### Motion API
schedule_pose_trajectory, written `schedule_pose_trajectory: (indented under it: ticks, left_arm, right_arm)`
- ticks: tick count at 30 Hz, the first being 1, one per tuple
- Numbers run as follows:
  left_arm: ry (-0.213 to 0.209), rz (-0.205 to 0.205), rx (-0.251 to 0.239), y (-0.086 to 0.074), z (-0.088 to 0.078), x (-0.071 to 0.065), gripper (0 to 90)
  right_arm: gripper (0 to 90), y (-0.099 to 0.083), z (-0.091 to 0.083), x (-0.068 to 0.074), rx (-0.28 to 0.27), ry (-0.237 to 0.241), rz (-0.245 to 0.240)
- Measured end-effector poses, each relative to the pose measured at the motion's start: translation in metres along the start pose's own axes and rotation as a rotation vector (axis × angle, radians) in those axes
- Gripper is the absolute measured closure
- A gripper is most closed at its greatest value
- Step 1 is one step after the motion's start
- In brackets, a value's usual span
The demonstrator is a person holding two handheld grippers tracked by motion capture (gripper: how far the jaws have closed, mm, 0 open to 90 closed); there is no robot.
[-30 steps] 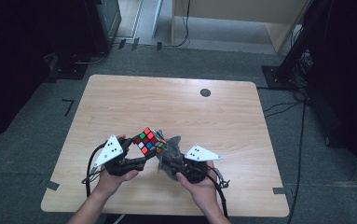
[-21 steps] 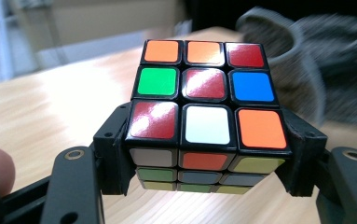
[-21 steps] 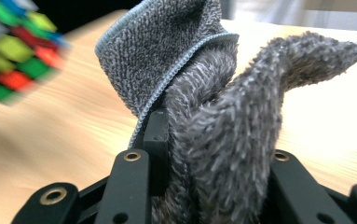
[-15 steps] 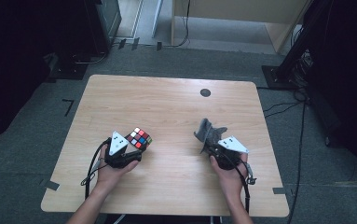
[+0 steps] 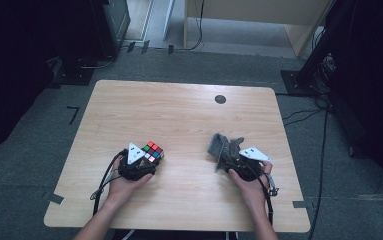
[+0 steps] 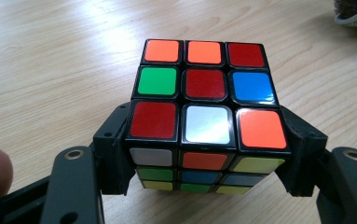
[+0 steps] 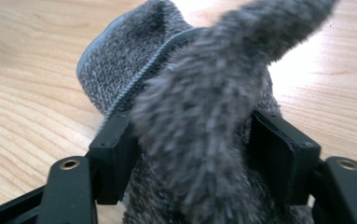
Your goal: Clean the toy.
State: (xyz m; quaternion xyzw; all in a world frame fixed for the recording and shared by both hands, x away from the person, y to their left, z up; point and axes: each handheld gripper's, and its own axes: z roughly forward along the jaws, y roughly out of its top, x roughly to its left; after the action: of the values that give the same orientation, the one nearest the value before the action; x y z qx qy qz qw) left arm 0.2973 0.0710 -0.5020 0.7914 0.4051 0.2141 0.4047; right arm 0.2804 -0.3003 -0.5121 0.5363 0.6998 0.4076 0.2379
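Left hand-held gripper [image 6: 204,161] clamps the cube [image 6: 204,112]; right hand-held gripper [image 7: 192,154], jaws just opening, straddles the grey cloth [image 7: 199,93] on the surface [image 5: 179,115].

A pale wooden worktop [image 5: 179,115] is seen standing on grey carpet [image 5: 39,165]. A small dark round disc [image 5: 220,99] is set near its far edge. Black tape marks [image 5: 72,114] are stuck to the carpet.

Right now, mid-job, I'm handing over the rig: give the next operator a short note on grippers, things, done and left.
Left gripper: shut on the Rubik's cube, at the table's near left.
Right gripper: jaws have just been opening, the grey cloth lies between them, bunched on the table's right side.
Done: cube and cloth are apart, each on its own side.
Left: probably free the cloth fully, then set the cube down.
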Motion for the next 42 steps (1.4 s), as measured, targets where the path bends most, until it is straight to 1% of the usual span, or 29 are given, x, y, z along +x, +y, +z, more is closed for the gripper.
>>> schedule_pose_trajectory:
  ticks: [1, 4, 5, 6, 7, 9, 10, 11, 12, 13, 14, 15, 17, 18, 23, 25, 28, 30, 31, 32, 33, 34, 35, 37, 38, 39, 40, 41, 42]
  left_arm:
    - [-0.002, 0.001, 0.002, 0.0, 0.001, 0.0, 33.3]
    - [-0.038, -0.004, -0.006, 0.0, 0.001, -0.001, 31.7]
    - [-0.05, 0.002, -0.01, 0.0, 0.001, -0.002, 30.2]
    - [-0.05, 0.002, -0.01, 0.0, 0.001, -0.002, 27.9]
    - [-0.061, 0.014, -0.028, 0.002, -0.001, -0.004, 25.5]
    - [-0.084, 0.007, -0.049, 0.005, -0.005, -0.004, 23.7]
    - [-0.088, -0.003, -0.06, 0.006, -0.006, -0.004, 23.0]
    - [-0.088, -0.003, -0.06, 0.006, -0.006, -0.004, 22.2]
    - [-0.095, -0.009, -0.067, 0.006, -0.008, -0.003, 22.2]
    - [-0.105, -0.011, -0.071, 0.006, -0.011, -0.002, 20.7]
    - [-0.105, -0.011, -0.071, 0.006, -0.011, -0.002, 20.6]
    - [-0.112, -0.017, -0.073, 0.007, -0.016, 0.0, 20.6]
    - [-0.113, -0.02, -0.089, 0.007, -0.024, 0.002, 19.5]
    - [-0.122, -0.021, -0.097, 0.007, -0.028, 0.004, 19.5]
    - [-0.135, -0.018, -0.134, 0.001, -0.055, 0.013, 19.5]
    - [-0.141, -0.035, -0.154, -0.004, -0.066, 0.019, 19.5]
    - [-0.131, -0.053, -0.163, -0.013, -0.08, 0.031, 19.5]
    - [-0.112, -0.057, -0.151, -0.021, -0.086, 0.038, 19.5]
    - [-0.112, -0.057, -0.151, -0.021, -0.086, 0.038, 19.6]
    - [-0.102, -0.093, -0.138, -0.032, -0.092, 0.047, 19.6]
    - [-0.102, -0.093, -0.138, -0.032, -0.092, 0.047, 19.7]
    - [-0.101, -0.113, -0.128, -0.037, -0.095, 0.051, 19.7]
    - [-0.08, -0.13, -0.106, -0.047, -0.099, 0.059, 19.8]
    - [-0.06, -0.145, -0.088, -0.056, -0.102, 0.066, 20.2]
    - [-0.044, -0.144, -0.077, -0.06, -0.103, 0.069, 20.7]
    - [-0.044, -0.144, -0.077, -0.06, -0.103, 0.069, 21.1]
    - [-0.015, -0.154, -0.062, -0.067, -0.104, 0.076, 21.6]
    - [-0.015, -0.154, -0.062, -0.067, -0.104, 0.076, 21.8]
    - [-0.006, -0.168, -0.056, -0.069, -0.104, 0.079, 21.8]
  right_arm:
    - [29.5, 0.0, 0.0, 0.001, 0.004, -0.004, -0.001]
    - [19.1, 0.004, -0.001, 0.004, 0.004, -0.008, 0.017]
    - [16.1, 0.006, -0.002, 0.004, -0.001, 0.0, 0.031]
    - [13.3, 0.007, -0.003, 0.004, -0.002, 0.009, 0.043]
    - [12.8, 0.008, -0.005, 0.004, 0.001, 0.015, 0.045]
    - [7.2, 0.009, -0.01, 0.001, -0.001, 0.019, 0.036]
    - [5.0, 0.009, -0.014, -0.001, -0.002, 0.024, 0.036]
    - [5.0, 0.009, -0.014, -0.001, -0.002, 0.024, 0.036]
    - [2.1, 0.008, -0.018, -0.003, -0.003, 0.036, 0.031]
    - [0.7, 0.006, -0.027, -0.009, -0.016, 0.046, 0.025]
    - [0.7, 0.006, -0.027, -0.009, -0.016, 0.046, 0.025]
    - [0.0, 0.003, -0.037, -0.015, -0.03, 0.047, 0.012]
    - [0.0, -0.001, -0.046, -0.022, -0.042, 0.039, 0.002]
    - [0.0, -0.003, -0.051, -0.025, -0.048, 0.034, -0.002]
    - [0.0, -0.016, -0.072, -0.04, -0.064, 0.022, 0.003]
    - [0.0, -0.02, -0.08, -0.045, -0.068, 0.014, 0.018]
    - [0.0, -0.027, -0.089, -0.054, -0.071, 0.006, 0.038]
    - [0.0, -0.033, -0.091, -0.06, -0.057, -0.013, 0.037]
    - [0.0, -0.036, -0.092, -0.062, -0.049, -0.024, 0.034]
    - [0.0, -0.039, -0.091, -0.065, -0.036, -0.037, 0.029]
    - [0.0, -0.041, -0.091, -0.067, -0.023, -0.049, 0.022]
    - [0.0, -0.044, -0.091, -0.069, -0.014, -0.061, 0.018]
    - [0.0, -0.046, -0.091, -0.071, -0.005, -0.065, 0.02]
    - [0.0, -0.049, -0.089, -0.076, 0.016, -0.075, 0.028]
    - [0.0, -0.051, -0.088, -0.078, 0.028, -0.087, 0.032]
    - [0.0, -0.051, -0.088, -0.078, 0.028, -0.087, 0.032]
    - [0.0, -0.055, -0.087, -0.083, 0.049, -0.106, 0.047]
    - [0.0, -0.055, -0.087, -0.083, 0.049, -0.106, 0.047]
    - [0.0, -0.057, -0.086, -0.086, 0.059, -0.117, 0.05]
